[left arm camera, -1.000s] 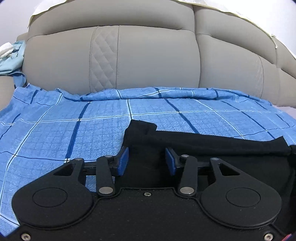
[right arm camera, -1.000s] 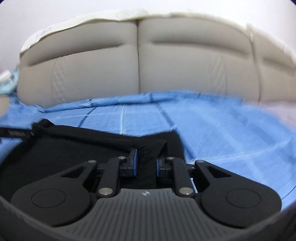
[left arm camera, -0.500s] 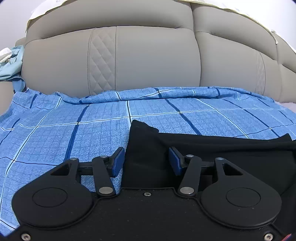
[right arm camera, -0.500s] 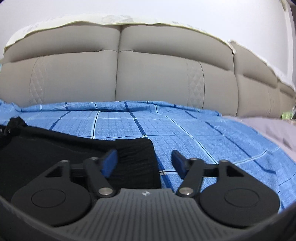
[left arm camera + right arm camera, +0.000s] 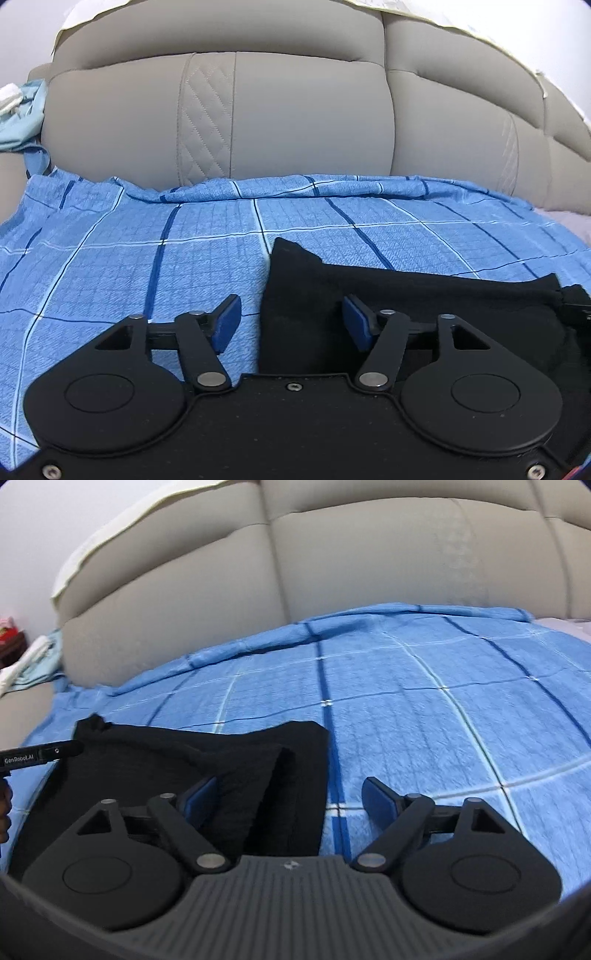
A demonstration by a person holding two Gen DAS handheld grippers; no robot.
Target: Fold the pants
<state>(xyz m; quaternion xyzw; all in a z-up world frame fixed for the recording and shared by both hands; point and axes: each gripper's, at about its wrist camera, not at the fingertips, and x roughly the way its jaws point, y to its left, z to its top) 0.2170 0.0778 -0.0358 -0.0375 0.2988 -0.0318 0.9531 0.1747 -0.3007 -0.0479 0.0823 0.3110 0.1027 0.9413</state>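
Black pants (image 5: 424, 295) lie folded on a blue checked sheet (image 5: 147, 258). My left gripper (image 5: 291, 323) is open and straddles the pants' left edge, holding nothing. In the right wrist view the pants (image 5: 207, 760) lie at the left, with a fold ridge near their right edge. My right gripper (image 5: 290, 799) is open wide over that right edge, empty. The left gripper's body (image 5: 40, 755) shows at the far left, over the pants' far corner.
A beige padded headboard (image 5: 295, 110) rises behind the sheet. Light blue cloth (image 5: 22, 118) lies at the far left. The sheet (image 5: 443, 701) spreads out to the right of the pants. A pale cover (image 5: 569, 221) lies at the right edge.
My right gripper has let go of the pants' right edge and opened wide. My left gripper has opened wider and drawn back a little. The pants lie still.
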